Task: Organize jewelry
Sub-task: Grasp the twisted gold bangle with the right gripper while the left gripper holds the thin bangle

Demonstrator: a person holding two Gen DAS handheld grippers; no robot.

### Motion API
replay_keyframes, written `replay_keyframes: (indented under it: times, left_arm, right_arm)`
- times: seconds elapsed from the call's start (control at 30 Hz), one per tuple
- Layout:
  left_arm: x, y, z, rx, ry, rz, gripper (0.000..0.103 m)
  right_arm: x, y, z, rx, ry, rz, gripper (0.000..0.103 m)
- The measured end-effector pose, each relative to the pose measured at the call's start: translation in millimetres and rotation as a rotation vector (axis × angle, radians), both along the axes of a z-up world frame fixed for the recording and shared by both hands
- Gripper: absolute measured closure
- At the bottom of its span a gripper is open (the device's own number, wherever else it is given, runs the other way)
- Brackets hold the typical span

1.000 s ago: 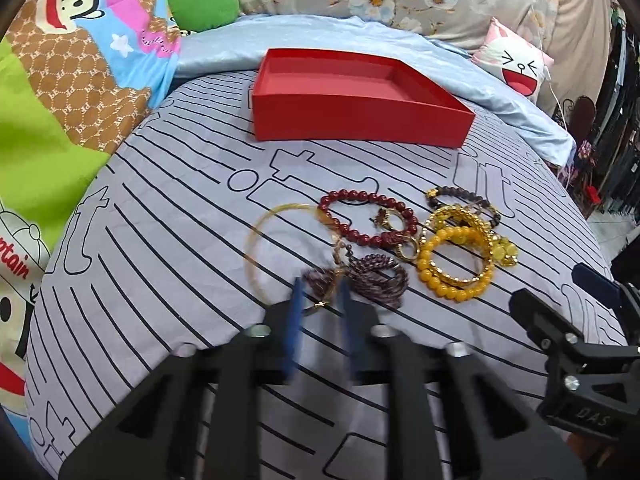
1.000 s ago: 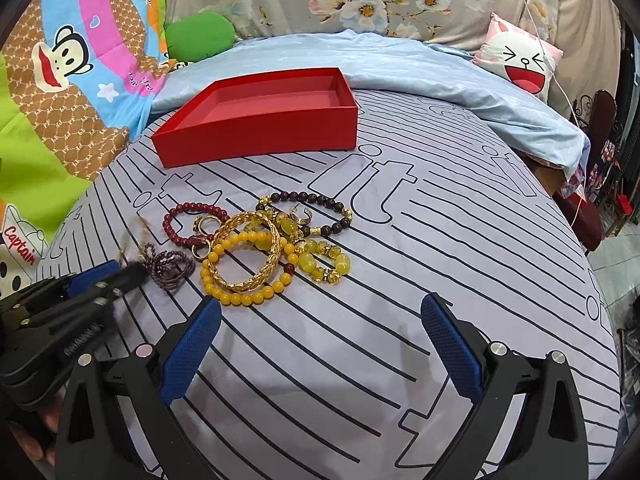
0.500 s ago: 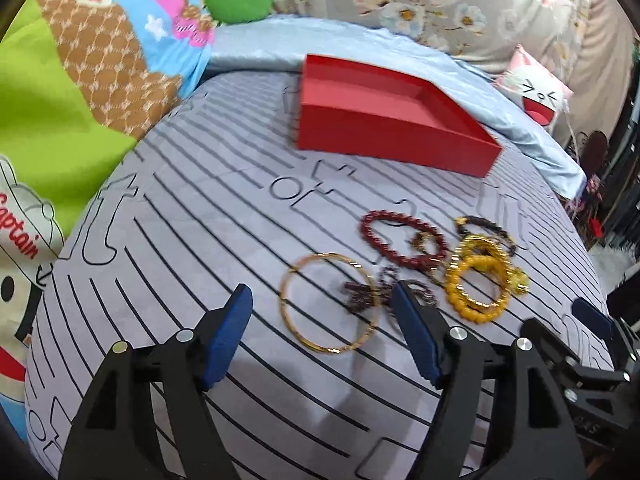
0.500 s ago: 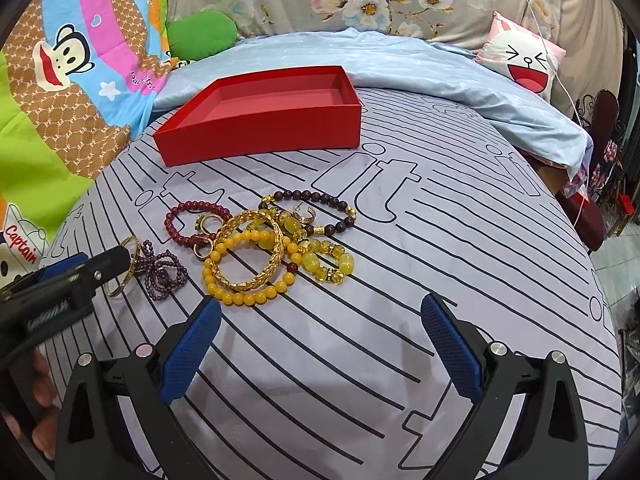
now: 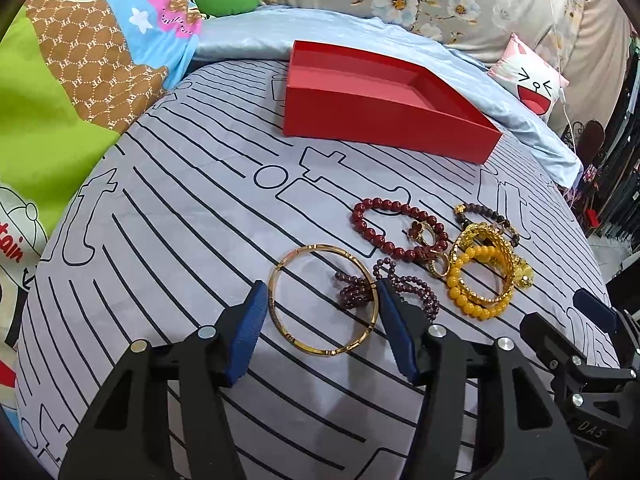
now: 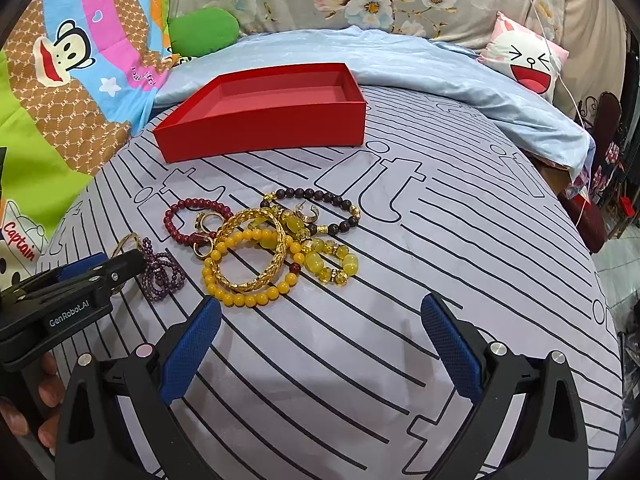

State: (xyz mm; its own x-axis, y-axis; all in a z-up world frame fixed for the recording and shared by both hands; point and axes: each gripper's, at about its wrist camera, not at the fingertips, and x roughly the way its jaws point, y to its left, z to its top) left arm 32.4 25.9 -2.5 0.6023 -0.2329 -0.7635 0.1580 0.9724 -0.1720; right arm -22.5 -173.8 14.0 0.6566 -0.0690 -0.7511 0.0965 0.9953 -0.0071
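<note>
The left gripper (image 5: 322, 326) hangs low over the bed (image 5: 180, 220), its jaws spread wide with 1 blue pad on each side of a thin gold bangle (image 5: 323, 299); the bangle lies flat on the striped grey sheet and neither pad clearly touches it. A string of small purple beads (image 5: 356, 292) lies partly inside the bangle's ring and trails out past the right pad. Just beyond, toward the far side, sits a dark red bead bracelet (image 5: 396, 226) with a couple of gold rings (image 5: 424, 236) at its edge, and to its right a yellow bead bracelet (image 5: 476, 284) is tangled with a braided gold bangle (image 5: 486, 240) and a dark brown bead bracelet (image 5: 488, 216). A red box (image 5: 384, 116), open at the top, stands well apart from the pile near the folded pale blue blanket (image 5: 360, 36). The right gripper (image 6: 320, 344) hovers nearer the foot of the pile, its jaws wide apart and holding nothing, with only bare sheet between them. From the right wrist view the left gripper's black body (image 6: 60, 300) covers most of the thin gold bangle, and the yellow beads (image 6: 248, 264) lie just ahead of the right gripper's left pad. A cartoon-face cushion (image 6: 524, 56) rests at the far right.
</note>
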Motion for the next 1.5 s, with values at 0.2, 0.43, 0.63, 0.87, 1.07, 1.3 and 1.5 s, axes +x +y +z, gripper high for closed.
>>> replay_keyframes:
  times: [0.2,0.43,0.63,0.87,1.07,1.3,1.5]
  left_arm:
    - [-4,1,4,-0.001,-0.008,0.009,0.050]
    - [-10,-1,24,0.000,-0.048,0.000,0.049]
    - [-9,-3,32,0.009,-0.064,-0.001,0.049]
    - [1,8,26,0.000,-0.038,0.031,0.049]
    - [4,16,23,0.007,-0.037,0.048,0.049]
    - [7,20,20,-0.001,-0.026,0.053,0.049]
    - [6,11,18,0.003,-0.022,0.028,0.049]
  right_arm:
    - [0,1,2,-0.004,-0.010,0.003,0.007]
    - [6,4,9,0.002,-0.024,0.023,0.007]
    - [19,12,17,0.002,-0.050,0.058,0.007]
    - [38,30,9,-0.021,-0.025,0.115,0.015]
    - [44,37,-3,-0.028,0.019,0.149,0.034]
    - [46,29,-2,0.005,0.029,0.158,0.039]
    - [49,33,-6,0.002,0.041,0.192,0.040]
